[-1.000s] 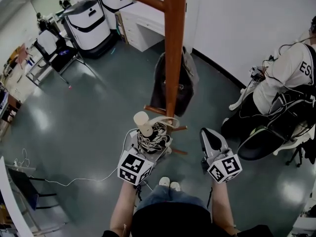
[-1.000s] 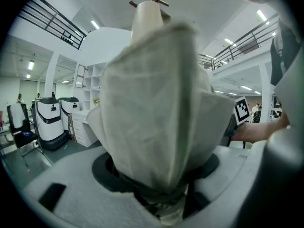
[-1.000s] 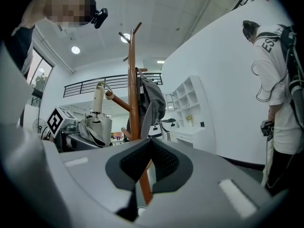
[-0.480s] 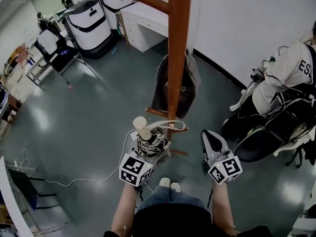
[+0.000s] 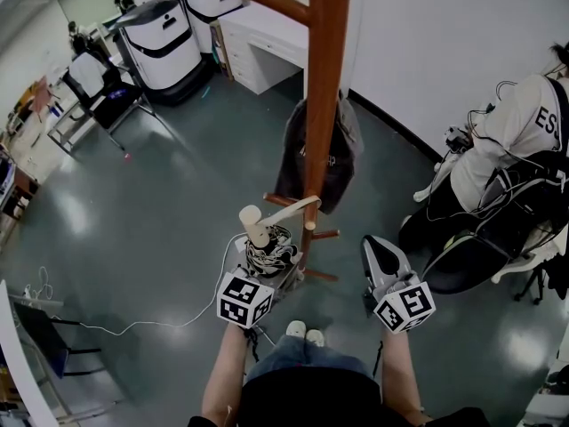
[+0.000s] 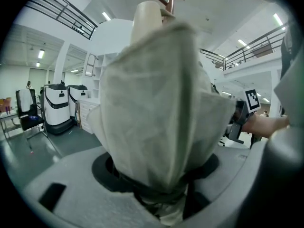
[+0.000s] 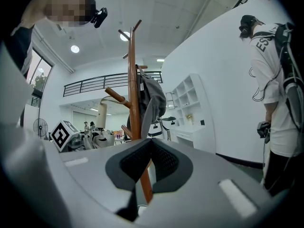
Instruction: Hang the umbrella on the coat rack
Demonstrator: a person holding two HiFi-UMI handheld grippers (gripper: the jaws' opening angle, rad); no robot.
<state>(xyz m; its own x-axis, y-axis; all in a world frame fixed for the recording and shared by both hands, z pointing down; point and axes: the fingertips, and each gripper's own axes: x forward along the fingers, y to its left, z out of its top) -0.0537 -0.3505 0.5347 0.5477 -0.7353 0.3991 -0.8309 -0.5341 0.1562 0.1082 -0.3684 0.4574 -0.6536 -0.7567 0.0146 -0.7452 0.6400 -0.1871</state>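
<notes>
Grey floor [image 5: 160, 221] open, umbrella [image 5: 267, 245] (gripped) beside rack [image 5: 322, 105]

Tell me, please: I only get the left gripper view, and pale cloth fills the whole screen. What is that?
Observer: An umbrella, folded and clamped in the left tool. The head view shows its patterned canopy.
Operator: Is it hanging up yet?
Observer: Its strap appears looped over a low peg of the coat rack, but the tool grips the umbrella.
Operator: Is anything else on that rack?
Observer: A dark bag hangs from it too.
</notes>
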